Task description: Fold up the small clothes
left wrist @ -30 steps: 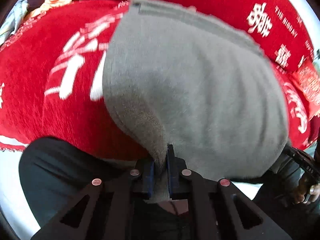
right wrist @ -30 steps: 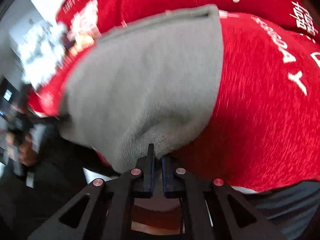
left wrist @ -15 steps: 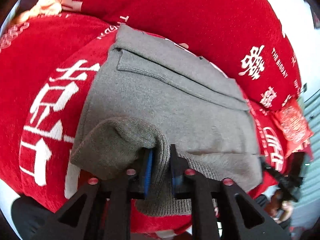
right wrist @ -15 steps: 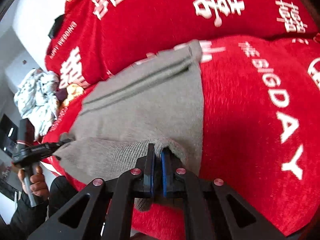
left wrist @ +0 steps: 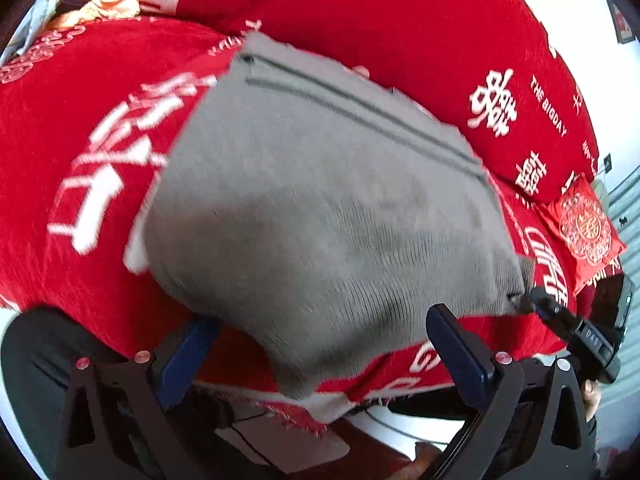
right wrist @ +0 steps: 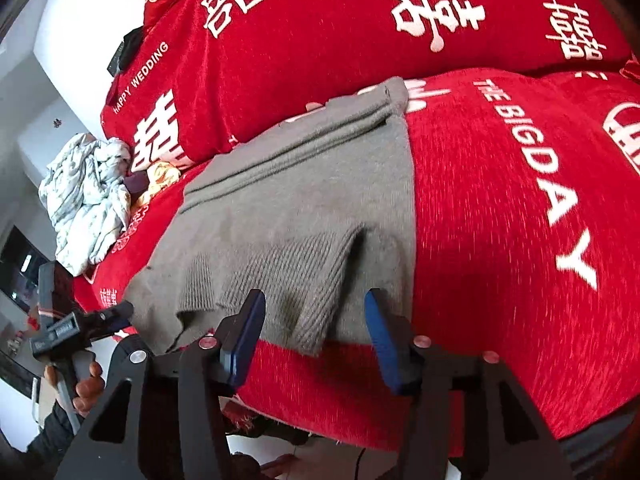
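The grey garment (left wrist: 320,208) lay on the red sofa cover (right wrist: 520,240), long axis crosswise, its near hem between the just-opened, empty fingers of left gripper (left wrist: 320,344) and right gripper (right wrist: 316,328).

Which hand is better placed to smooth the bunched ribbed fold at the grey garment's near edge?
Probably the right. The right gripper, jaws open, sits just before the bunched fold of the garment. The left gripper, jaws also open, faces a smoother stretch.
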`<action>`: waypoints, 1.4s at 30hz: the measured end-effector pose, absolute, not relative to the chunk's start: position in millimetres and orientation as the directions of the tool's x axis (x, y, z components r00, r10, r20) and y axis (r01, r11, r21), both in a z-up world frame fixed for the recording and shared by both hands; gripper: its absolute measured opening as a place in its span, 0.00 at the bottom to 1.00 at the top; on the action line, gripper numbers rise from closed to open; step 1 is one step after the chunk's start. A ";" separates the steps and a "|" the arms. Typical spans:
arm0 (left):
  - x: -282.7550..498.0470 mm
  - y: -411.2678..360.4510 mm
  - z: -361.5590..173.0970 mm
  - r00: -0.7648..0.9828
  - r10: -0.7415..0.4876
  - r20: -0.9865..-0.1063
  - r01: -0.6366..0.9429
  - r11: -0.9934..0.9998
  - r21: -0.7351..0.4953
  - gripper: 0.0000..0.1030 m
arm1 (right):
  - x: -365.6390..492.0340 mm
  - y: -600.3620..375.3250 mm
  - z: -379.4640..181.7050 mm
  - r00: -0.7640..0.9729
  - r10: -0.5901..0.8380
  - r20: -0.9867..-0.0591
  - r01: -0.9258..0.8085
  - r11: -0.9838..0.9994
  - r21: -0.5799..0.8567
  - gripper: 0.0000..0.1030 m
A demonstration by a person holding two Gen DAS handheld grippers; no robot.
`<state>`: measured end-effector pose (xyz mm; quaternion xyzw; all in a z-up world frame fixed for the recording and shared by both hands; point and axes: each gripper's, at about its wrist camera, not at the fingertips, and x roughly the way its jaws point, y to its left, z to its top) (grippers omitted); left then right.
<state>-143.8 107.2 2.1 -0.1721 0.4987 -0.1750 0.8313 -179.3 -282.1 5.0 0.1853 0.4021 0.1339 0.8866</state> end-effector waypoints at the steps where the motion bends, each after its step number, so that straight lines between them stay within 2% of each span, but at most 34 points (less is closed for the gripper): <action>1: -144.5 103.7 -3.3 0.426 -0.471 -0.772 0.112 0.874 -0.472 1.00 | -178.7 -282.5 2.5 0.636 0.391 -0.666 -0.086 0.893 0.442 0.54; 6: -141.4 89.2 -18.7 0.403 -0.461 -0.791 0.098 0.880 -0.464 1.00 | -179.7 -279.8 -1.5 0.634 0.388 -0.669 -0.094 0.897 0.432 0.54; 8: -144.7 86.3 -16.8 0.415 -0.448 -0.792 0.118 0.889 -0.442 0.96 | -182.7 -279.7 -1.0 0.631 0.382 -0.675 -0.091 0.901 0.425 0.54; 9: -146.6 85.8 -15.5 0.421 -0.441 -0.793 0.126 0.894 -0.430 0.91 | -186.5 -281.5 0.1 0.634 0.390 -0.668 -0.089 0.895 0.438 0.54; 14: -144.7 89.0 -14.2 0.437 -0.440 -0.784 0.123 0.893 -0.432 0.87 | -183.1 -280.9 -5.9 0.605 0.438 -0.665 -0.098 0.869 0.484 0.54; 15: -145.2 90.9 -13.4 0.442 -0.435 -0.784 0.119 0.895 -0.430 0.81 | -179.6 -277.8 -6.2 0.602 0.453 -0.657 -0.111 0.863 0.493 0.54; 16: -146.1 92.6 -11.2 0.454 -0.422 -0.785 0.114 0.901 -0.419 0.63 | -176.0 -275.7 -6.6 0.603 0.466 -0.647 -0.125 0.857 0.500 0.49; 17: -146.0 92.1 -9.5 0.459 -0.413 -0.787 0.116 0.906 -0.408 0.52 | -172.1 -274.3 -7.8 0.605 0.466 -0.645 -0.128 0.857 0.499 0.39; 18: -145.8 93.2 -8.1 0.456 -0.407 -0.792 0.125 0.910 -0.396 0.23 | -166.9 -272.8 -11.0 0.589 0.462 -0.663 -0.117 0.861 0.495 0.13; 19: -144.7 94.5 -8.2 0.443 -0.410 -0.798 0.129 0.909 -0.396 0.11 | -165.0 -272.2 -12.3 0.579 0.467 -0.668 -0.116 0.858 0.500 0.10; 24: -155.8 110.7 5.6 0.483 -0.421 -0.768 0.103 0.898 -0.427 0.11 | -187.5 -263.0 12.2 0.606 0.495 -0.623 -0.225 0.858 0.462 0.08; 31: -160.1 121.6 70.2 0.623 -0.406 -0.669 0.136 0.898 -0.418 0.11 | -197.8 -268.6 57.6 0.669 0.526 -0.525 -0.293 0.836 0.465 0.07; 38: -119.7 104.4 124.0 0.683 -0.360 -0.635 0.179 0.926 -0.332 0.11 | -175.2 -275.0 105.4 0.746 0.485 -0.456 -0.271 0.847 0.457 0.07; 42: -89.9 91.6 144.1 0.698 -0.355 -0.622 0.209 0.931 -0.298 0.11 | -150.7 -277.4 125.6 0.771 0.432 -0.467 -0.231 0.874 0.427 0.07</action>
